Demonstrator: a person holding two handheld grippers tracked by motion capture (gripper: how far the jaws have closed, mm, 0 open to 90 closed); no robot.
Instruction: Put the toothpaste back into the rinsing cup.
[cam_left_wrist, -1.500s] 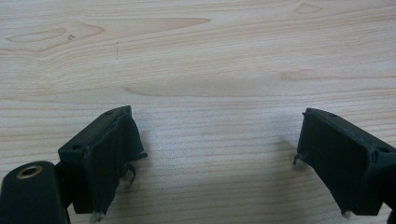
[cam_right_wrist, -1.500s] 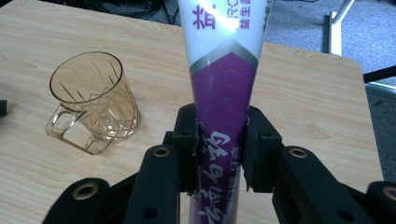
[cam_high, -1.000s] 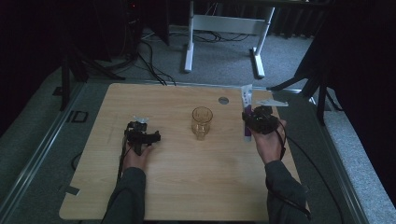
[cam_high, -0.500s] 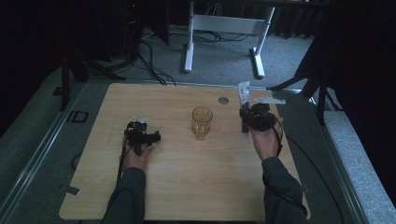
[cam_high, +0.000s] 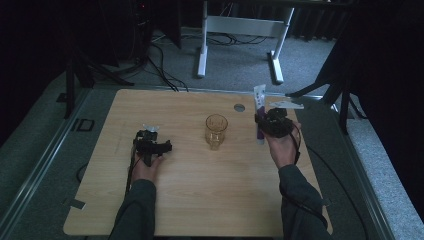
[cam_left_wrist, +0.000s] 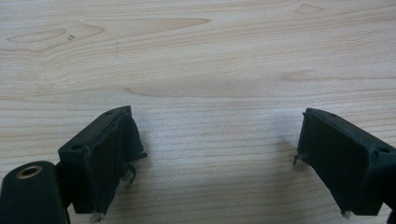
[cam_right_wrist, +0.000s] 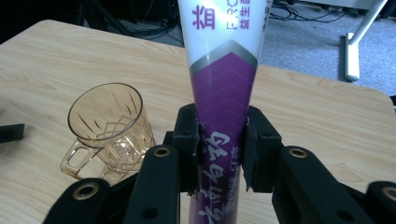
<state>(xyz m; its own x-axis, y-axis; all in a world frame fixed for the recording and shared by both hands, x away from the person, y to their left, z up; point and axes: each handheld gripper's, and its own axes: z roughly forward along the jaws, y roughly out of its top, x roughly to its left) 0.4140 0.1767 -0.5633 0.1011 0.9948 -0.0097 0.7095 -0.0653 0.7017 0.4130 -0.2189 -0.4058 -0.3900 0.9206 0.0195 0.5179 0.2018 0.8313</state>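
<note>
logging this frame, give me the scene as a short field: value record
surface: wooden table
right gripper: shut on the purple and white tube, tube upright
left gripper: jaws open, nothing between them, low over bare wood
glass mug: amber, handled, upright and empty, mid table between the grippers
mug to tube: apart

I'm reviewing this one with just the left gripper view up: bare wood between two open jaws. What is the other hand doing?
Observer: The right gripper is shut on a purple and white tube, which stands upright in the jaws.
Operator: Anything else on the table?
Observer: An amber glass mug stands near the middle of the table, between the two hands.
Operator: Is the tube over the mug?
Observer: No. In the high view the tube is off to the mug's right, apart from it.
</note>
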